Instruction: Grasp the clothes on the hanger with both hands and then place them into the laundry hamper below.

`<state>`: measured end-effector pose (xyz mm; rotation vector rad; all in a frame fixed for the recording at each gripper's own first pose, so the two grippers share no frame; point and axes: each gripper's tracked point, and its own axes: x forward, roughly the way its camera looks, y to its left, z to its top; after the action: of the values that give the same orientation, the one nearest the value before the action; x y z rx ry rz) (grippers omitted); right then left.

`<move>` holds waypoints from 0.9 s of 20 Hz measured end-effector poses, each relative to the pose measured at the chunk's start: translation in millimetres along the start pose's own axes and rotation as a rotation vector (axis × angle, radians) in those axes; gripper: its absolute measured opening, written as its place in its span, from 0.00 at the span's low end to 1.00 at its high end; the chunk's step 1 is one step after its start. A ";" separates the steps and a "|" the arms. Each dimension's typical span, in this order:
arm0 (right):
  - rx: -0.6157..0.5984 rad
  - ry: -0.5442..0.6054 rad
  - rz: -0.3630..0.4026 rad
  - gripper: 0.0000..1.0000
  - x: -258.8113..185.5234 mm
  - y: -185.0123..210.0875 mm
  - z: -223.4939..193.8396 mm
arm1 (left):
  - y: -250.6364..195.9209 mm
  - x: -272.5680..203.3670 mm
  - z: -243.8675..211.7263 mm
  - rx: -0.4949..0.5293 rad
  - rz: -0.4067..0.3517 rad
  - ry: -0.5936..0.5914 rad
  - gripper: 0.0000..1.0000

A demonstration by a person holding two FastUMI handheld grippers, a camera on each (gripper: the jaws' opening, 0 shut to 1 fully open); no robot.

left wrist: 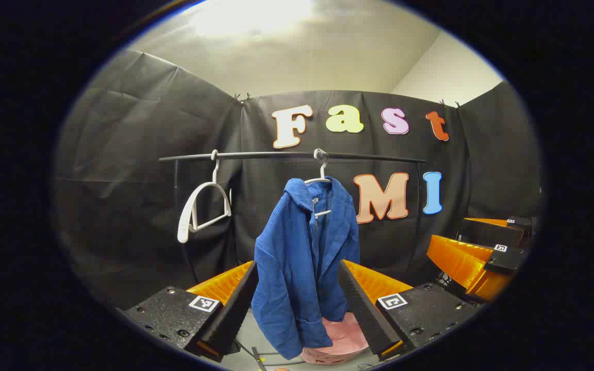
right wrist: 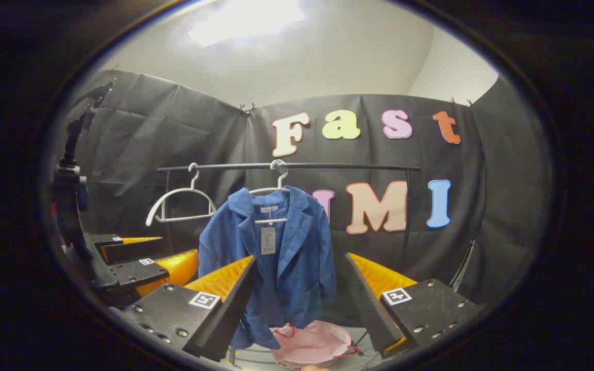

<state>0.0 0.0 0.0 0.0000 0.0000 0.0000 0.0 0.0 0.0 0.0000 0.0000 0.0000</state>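
A blue jacket [left wrist: 302, 263] [right wrist: 281, 263] hangs from a white hanger [left wrist: 320, 178] [right wrist: 271, 189] on a black rail [left wrist: 286, 154] [right wrist: 286, 166]. Below it on the floor sits a pink laundry hamper [left wrist: 341, 340] [right wrist: 312, 345]. My left gripper [left wrist: 297, 288] is open, short of the jacket, which appears between its fingers. My right gripper [right wrist: 299, 286] is open too, also short of the jacket. The right gripper [left wrist: 475, 252] shows at the right of the left gripper view, and the left gripper [right wrist: 132, 257] at the left of the right gripper view.
An empty white hanger [left wrist: 199, 211] [right wrist: 178, 203] hangs on the rail to the left of the jacket. The rail's uprights [left wrist: 419, 206] [right wrist: 406, 216] stand at each end. Black cloth walls close in the booth on three sides.
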 end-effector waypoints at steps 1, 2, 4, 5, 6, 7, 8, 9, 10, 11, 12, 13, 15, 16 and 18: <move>-0.001 0.002 0.001 0.94 0.3 -0.2 -2.5 | 1.3 0.7 -1.1 0.003 0.005 0.000 0.97; -0.003 0.005 0.002 0.94 -0.4 0.0 -3.7 | 2.4 0.4 -2.0 0.005 0.009 0.002 0.97; -0.007 0.007 0.004 0.99 2.5 -0.7 -4.6 | 3.3 -0.4 -3.7 0.003 0.013 0.006 0.97; -0.007 0.008 0.005 0.99 2.9 -0.7 -5.8 | 3.6 -0.5 -4.6 0.002 0.013 0.008 0.97; -0.006 0.006 0.004 0.99 3.7 -1.1 -5.0 | 3.7 -0.5 -5.3 0.000 0.014 0.009 0.97; -0.004 0.005 0.004 0.99 4.9 -1.9 -5.7 | 3.4 0.0 -4.6 -0.001 0.015 0.008 0.97; -0.002 0.007 0.004 0.98 6.2 -3.1 -6.5 | 3.6 1.2 -5.7 0.000 0.016 0.009 0.97; -0.001 0.005 0.004 0.99 6.7 -3.6 -6.3 | 3.5 0.9 -5.5 0.001 0.016 0.008 0.97; -0.002 0.003 0.003 0.98 7.3 -4.1 -4.6 | 2.5 1.2 -5.5 0.003 0.016 0.007 0.97; -0.003 0.001 0.003 0.94 7.8 -4.8 -4.4 | 1.9 2.2 -4.9 0.003 0.014 0.006 0.97; -0.003 -0.001 0.003 0.94 6.7 -4.7 -4.7 | 1.5 2.3 -5.4 0.003 0.012 0.006 0.97; -0.004 -0.001 0.002 0.94 5.6 -4.9 -5.5 | 1.1 2.7 -5.9 0.003 0.011 0.006 0.97; -0.006 -0.001 0.001 0.99 8.1 -7.4 -5.7 | 0.0 2.8 -7.5 0.003 0.010 0.010 0.97; -0.007 -0.001 0.000 0.94 8.2 -7.9 -5.2 | 0.3 2.9 -7.8 0.004 0.011 0.011 0.97; -0.007 -0.001 -0.001 0.98 7.6 -9.6 -5.9 | 0.1 3.4 -7.9 0.005 0.013 0.012 0.97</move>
<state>7.6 -9.6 -5.9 -0.0070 -0.0013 -0.0014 3.4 0.1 -7.9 0.0046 0.0125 0.0126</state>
